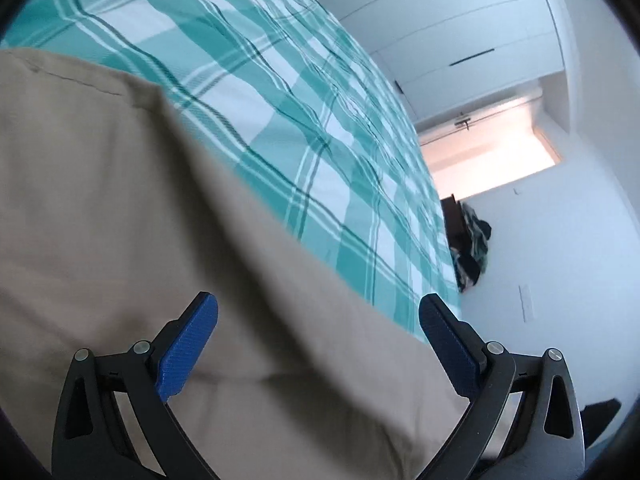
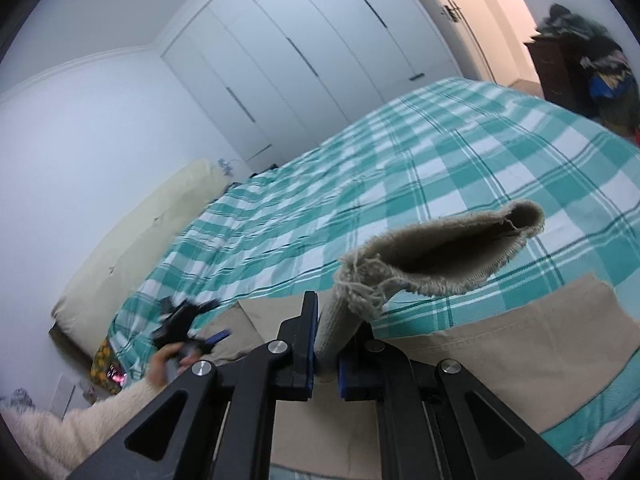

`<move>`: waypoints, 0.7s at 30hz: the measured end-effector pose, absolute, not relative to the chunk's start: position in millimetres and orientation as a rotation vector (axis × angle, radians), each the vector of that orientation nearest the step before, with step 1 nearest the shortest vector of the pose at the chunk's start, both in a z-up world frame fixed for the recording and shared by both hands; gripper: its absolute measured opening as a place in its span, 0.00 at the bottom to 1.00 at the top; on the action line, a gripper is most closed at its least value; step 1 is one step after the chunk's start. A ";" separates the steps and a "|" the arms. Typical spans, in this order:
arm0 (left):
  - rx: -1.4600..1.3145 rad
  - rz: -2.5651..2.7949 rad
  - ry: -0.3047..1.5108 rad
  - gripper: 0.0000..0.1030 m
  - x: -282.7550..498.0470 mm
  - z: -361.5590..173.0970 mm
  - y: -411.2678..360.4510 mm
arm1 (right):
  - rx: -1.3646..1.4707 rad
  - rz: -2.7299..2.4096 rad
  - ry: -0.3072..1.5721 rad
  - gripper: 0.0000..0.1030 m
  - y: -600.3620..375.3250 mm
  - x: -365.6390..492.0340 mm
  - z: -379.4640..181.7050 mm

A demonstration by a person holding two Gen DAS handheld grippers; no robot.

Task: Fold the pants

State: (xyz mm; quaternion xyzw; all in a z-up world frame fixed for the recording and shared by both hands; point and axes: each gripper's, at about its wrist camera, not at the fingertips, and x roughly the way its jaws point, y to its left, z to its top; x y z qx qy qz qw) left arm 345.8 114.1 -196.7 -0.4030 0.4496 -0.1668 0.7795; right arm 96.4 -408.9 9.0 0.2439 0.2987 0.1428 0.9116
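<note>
Beige pants (image 1: pixel 120 220) lie on the teal plaid bed cover (image 1: pixel 300 120) and fill the left and bottom of the left wrist view. My left gripper (image 1: pixel 320 320) is open, its blue pads (image 1: pixel 192 348) spread wide over the cloth and gripping nothing. In the right wrist view my right gripper (image 2: pixel 336 320) is shut on a pant leg, whose frayed hem (image 2: pixel 440 252) stands lifted above the bed with the cuff gaping. The rest of the pants (image 2: pixel 520 344) lies flat below. At lower left, blurred, the left gripper (image 2: pixel 188 320) is held by a hand in a cream fuzzy sleeve (image 2: pixel 100 412).
The plaid bed (image 2: pixel 400 168) stretches ahead. A cream headboard cushion (image 2: pixel 140 232) lines its left side. White wardrobe doors (image 2: pixel 300 60) stand behind. A dark dresser piled with clothes (image 2: pixel 592 60) sits at the far right, next to a doorway.
</note>
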 end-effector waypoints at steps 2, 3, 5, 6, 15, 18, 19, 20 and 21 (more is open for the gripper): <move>-0.874 -0.334 0.995 0.96 358.1 -204.2 110.9 | 0.508 0.319 0.596 0.07 -411.5 84.0 18.5; -0.888 -0.334 1.009 0.94 362.4 -207.3 111.6 | 0.513 0.341 0.582 0.07 -414.5 76.8 24.7; -0.919 -0.334 1.027 0.82 365.3 -212.6 114.8 | 0.519 0.371 0.565 0.07 -421.4 63.3 33.5; -0.927 -0.328 1.039 0.69 363.6 -213.6 115.8 | 0.528 0.384 0.560 0.07 -426.2 59.4 36.3; -0.979 -0.179 1.010 0.81 315.9 -200.9 154.8 | 0.548 0.353 0.553 0.07 -459.5 68.1 47.5; -0.935 -0.106 0.927 0.88 299.3 -186.5 175.0 | 0.514 0.375 0.533 0.07 -448.4 69.9 59.9; -0.926 -0.091 0.923 0.88 299.1 -187.4 179.4 | 0.505 0.384 0.529 0.07 -445.1 69.8 62.8; -0.921 -0.080 0.941 0.88 302.7 -191.6 183.2 | 0.500 0.394 0.525 0.07 -442.6 69.1 65.5; -0.918 -0.068 0.977 0.88 307.1 -198.4 184.4 | 0.497 0.406 0.517 0.07 -440.3 67.8 69.1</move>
